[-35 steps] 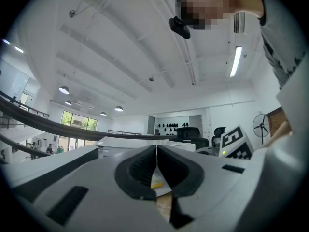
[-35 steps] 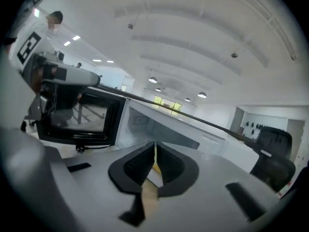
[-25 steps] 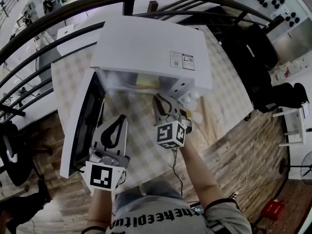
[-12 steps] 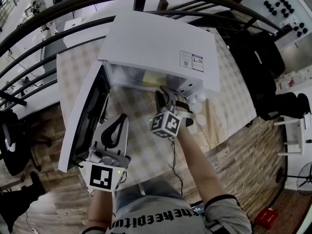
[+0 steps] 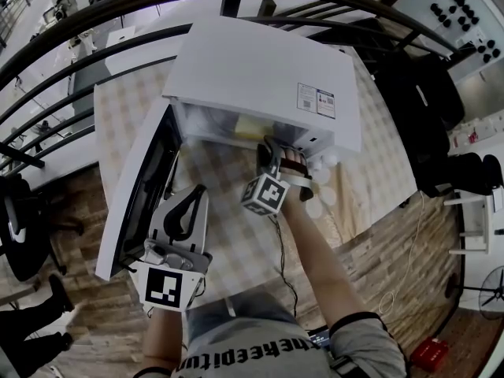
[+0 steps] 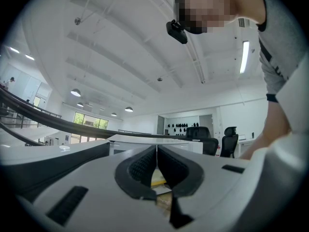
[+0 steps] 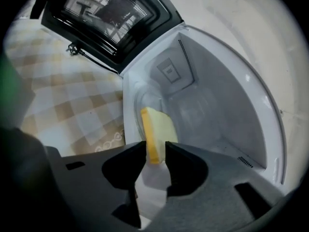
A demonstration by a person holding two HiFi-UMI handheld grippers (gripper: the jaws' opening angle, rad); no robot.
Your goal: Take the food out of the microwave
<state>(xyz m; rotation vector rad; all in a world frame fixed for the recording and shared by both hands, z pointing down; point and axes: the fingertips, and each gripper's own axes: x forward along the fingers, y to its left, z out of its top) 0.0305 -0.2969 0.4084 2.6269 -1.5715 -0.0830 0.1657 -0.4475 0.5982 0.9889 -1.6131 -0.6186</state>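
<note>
Nearest the person, the left gripper (image 6: 156, 162) hangs level over the table (image 5: 228, 211) beside the open door (image 5: 138, 195). Its jaws are pressed together on nothing, so it is idle.

Farther out, the right gripper (image 7: 154, 154) tilts down at the mouth of the microwave (image 5: 260, 69). Its jaws have just been opening and stand wide apart, gripping nothing.

The food (image 7: 155, 129) — a yellow slab — lies inside, its near edge showing in the gap between the tips, untouched. Whether it is already between them or just beyond, I cannot tell.

The step in hand looks like the reach for the food. Next, I judge: ease in until the pads flank the slab, close gently so it does not crush, lift it clear — then draw it out past the door frame.
</note>
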